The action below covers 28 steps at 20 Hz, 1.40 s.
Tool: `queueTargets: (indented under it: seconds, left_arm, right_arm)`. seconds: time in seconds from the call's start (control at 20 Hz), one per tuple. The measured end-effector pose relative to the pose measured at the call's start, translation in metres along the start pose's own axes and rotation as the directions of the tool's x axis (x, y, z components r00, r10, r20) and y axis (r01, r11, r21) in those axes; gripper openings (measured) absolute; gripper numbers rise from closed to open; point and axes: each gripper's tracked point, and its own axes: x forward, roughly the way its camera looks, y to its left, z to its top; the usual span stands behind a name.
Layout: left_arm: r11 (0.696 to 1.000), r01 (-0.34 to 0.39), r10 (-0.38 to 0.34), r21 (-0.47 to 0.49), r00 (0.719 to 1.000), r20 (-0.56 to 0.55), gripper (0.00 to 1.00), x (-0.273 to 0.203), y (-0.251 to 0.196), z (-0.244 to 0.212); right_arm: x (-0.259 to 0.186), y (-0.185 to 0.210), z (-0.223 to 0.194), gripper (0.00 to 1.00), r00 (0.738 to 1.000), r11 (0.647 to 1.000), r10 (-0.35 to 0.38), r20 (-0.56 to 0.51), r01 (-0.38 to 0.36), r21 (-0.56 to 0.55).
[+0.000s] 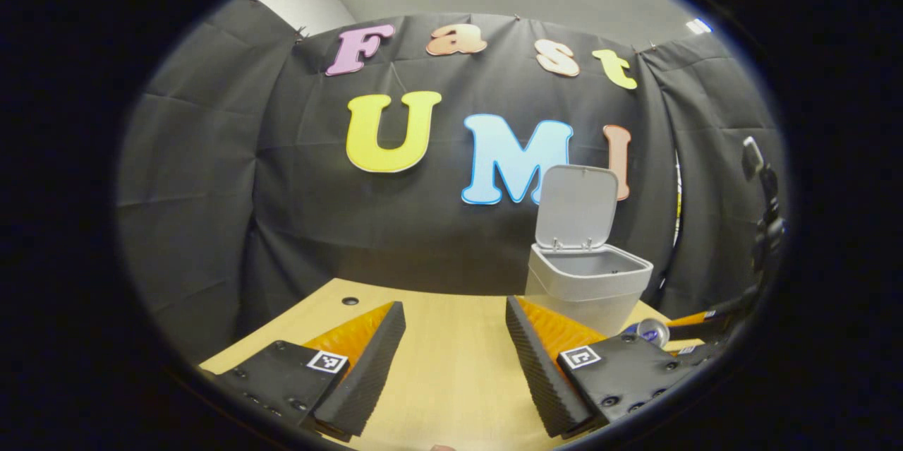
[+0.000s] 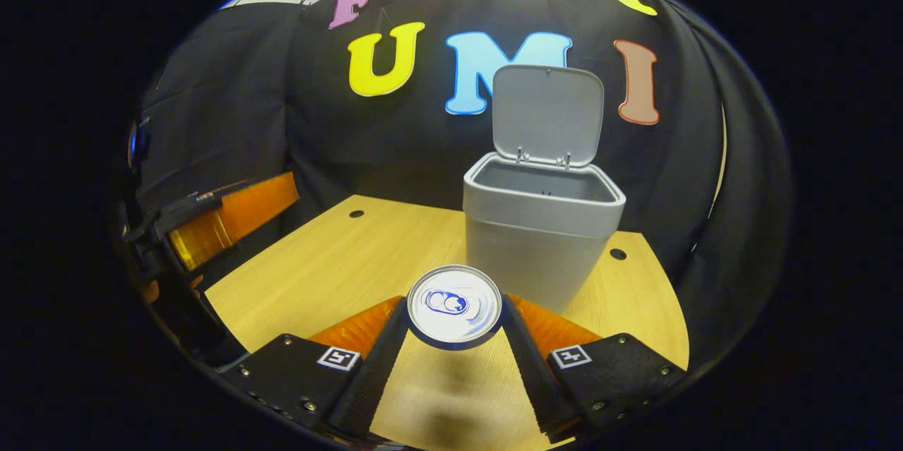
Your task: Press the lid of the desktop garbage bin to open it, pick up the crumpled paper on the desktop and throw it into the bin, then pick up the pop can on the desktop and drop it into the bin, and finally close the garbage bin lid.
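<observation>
Pop can (image 2: 454, 305) top shiny metal; bin (image 2: 542, 225) matt smooth plastic; desktop (image 2: 338, 260) pale wood grain.

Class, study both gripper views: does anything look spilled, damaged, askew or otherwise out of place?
Nothing stands out. The bin stands upright on the table, lid raised, and the right gripper holds the pop can level, no spill visible.

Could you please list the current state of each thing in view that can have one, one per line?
Garbage bin: upright on the table, its inside not visible.
Bin lid: open, standing up at the back hinge.
Pop can: lying with its top toward the camera, held between the right gripper's fingers.
Right gripper: shut on the pop can.
Left gripper: open, holding nothing, above the table.
</observation>
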Motion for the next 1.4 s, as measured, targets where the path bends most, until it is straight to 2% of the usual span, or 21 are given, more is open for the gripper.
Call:
queueTargets:
  seconds: [0.2, 0.45, 0.6, 0.8, 1.3, 1.4]
  left_arm:
    - [1.0, 0.008, -0.008, 0.002, 1.0, 0.0, 0.96, 0.005, -0.003, 0.001]
    - [1.0, 0.003, -0.003, 0.004, 1.0, 0.003, 0.96, 0.013, -0.001, 0.003]
    - [1.0, -0.003, 0.003, 0.005, 1.0, 0.005, 0.96, 0.017, 0.001, 0.005]
    - [1.0, -0.012, 0.012, -0.004, 1.0, 0.0, 0.96, 0.018, 0.004, 0.002]
    - [0.999, -0.035, 0.035, -0.005, 0.999, -0.005, 0.94, 0.015, 0.012, 0.0]
    - [0.999, -0.035, 0.035, 0.0, 0.999, -0.003, 0.94, 0.015, 0.012, 0.002]
  right_arm:
    - [-0.001, -0.01, 0.034, 0.83, 0.994, 1.0, -0.025, 0.102, 0.026, -0.01]
    - [0.004, -0.018, 0.071, 0.83, 0.972, 0.998, -0.043, 0.231, 0.05, -0.023]
    - [0.006, -0.023, 0.092, 0.83, 0.953, 0.997, -0.057, 0.299, 0.07, -0.032]
    - [0.01, -0.033, 0.12, 0.83, 0.915, 0.992, -0.086, 0.395, 0.115, -0.05]
    - [0.049, -0.055, 0.125, 0.83, 0.914, 0.981, -0.151, 0.376, 0.184, -0.053]
    - [0.06, -0.054, 0.119, 0.83, 0.925, 0.982, -0.148, 0.35, 0.18, -0.059]
